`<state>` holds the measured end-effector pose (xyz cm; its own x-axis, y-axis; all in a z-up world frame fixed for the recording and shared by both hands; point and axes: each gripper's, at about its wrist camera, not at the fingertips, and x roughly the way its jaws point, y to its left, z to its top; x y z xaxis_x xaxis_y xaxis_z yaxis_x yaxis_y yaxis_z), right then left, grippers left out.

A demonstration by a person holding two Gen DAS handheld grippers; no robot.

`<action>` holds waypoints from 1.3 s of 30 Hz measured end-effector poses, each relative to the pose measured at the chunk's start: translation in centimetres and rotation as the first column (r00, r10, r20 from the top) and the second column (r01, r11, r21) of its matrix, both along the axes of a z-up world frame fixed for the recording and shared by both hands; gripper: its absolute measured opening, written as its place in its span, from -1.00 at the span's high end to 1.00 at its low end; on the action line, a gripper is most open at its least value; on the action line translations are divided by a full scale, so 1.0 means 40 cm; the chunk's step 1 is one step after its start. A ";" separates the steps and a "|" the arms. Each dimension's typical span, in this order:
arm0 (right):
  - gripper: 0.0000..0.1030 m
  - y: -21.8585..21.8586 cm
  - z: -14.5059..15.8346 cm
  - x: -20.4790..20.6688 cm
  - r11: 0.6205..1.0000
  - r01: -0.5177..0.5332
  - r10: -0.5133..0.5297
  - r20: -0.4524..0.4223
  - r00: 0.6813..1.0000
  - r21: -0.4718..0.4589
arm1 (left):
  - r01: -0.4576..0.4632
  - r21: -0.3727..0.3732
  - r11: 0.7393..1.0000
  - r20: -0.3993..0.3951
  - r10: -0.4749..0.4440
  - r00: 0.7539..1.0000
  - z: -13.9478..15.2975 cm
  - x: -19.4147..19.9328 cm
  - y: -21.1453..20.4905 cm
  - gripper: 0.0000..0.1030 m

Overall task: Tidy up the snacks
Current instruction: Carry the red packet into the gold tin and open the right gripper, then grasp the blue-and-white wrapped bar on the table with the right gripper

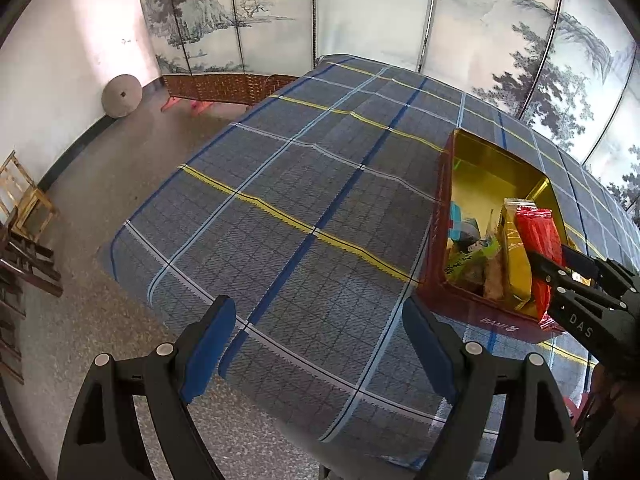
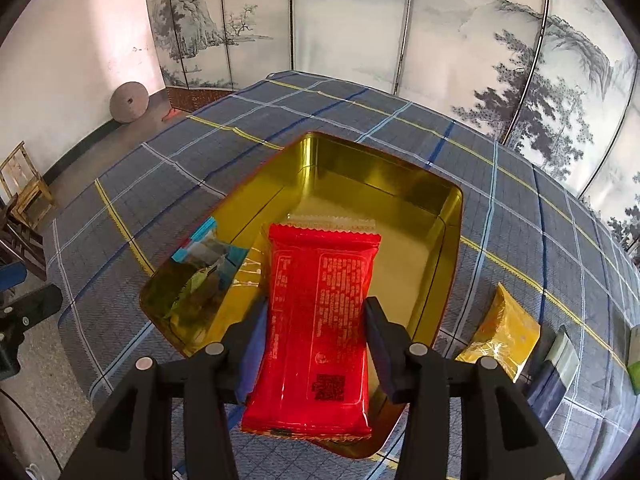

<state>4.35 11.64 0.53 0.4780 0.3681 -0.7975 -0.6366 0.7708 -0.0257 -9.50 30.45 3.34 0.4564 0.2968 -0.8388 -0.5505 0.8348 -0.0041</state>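
A red snack packet [image 2: 320,320] stands tilted over the near end of a gold-lined tin [image 2: 384,160], its lower end above the tin's near rim. My right gripper [image 2: 316,302] is shut on it, with a pad against each long edge. In the left wrist view the same red packet [image 1: 536,240] leans beside a gold packet [image 1: 516,252] inside the tin [image 1: 440,216], with the right gripper [image 1: 548,268] around it. A green packet [image 2: 200,288] and a blue packet [image 2: 200,240] lie at the tin's left end. My left gripper [image 1: 318,304] hovers open over bare cloth, left of the tin.
A plaid cloth [image 1: 280,200] covers the table. Right of the tin lie a gold packet [image 2: 500,332], a dark packet [image 2: 556,376] and a green item [image 2: 634,364] at the edge. Wooden chairs [image 1: 24,200] stand on the floor at left; a painted folding screen [image 1: 360,12] lines the back.
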 end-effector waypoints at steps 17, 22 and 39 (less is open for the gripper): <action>-0.26 -0.047 0.036 -0.001 0.999 0.000 0.000 0.008 1.000 0.049 | 0.046 0.025 0.999 -0.001 -0.046 0.999 0.021 0.032 -0.067 -0.61; -0.26 -0.099 0.050 0.012 0.996 0.040 -0.041 0.009 0.999 0.075 | 0.080 0.035 0.996 0.003 -0.080 0.997 0.031 0.052 -0.102 -0.61; -0.26 -0.510 -0.046 0.196 0.857 0.515 -0.511 -0.103 0.853 0.012 | 0.206 0.030 0.978 0.012 -0.207 0.978 0.030 0.132 -0.221 -0.61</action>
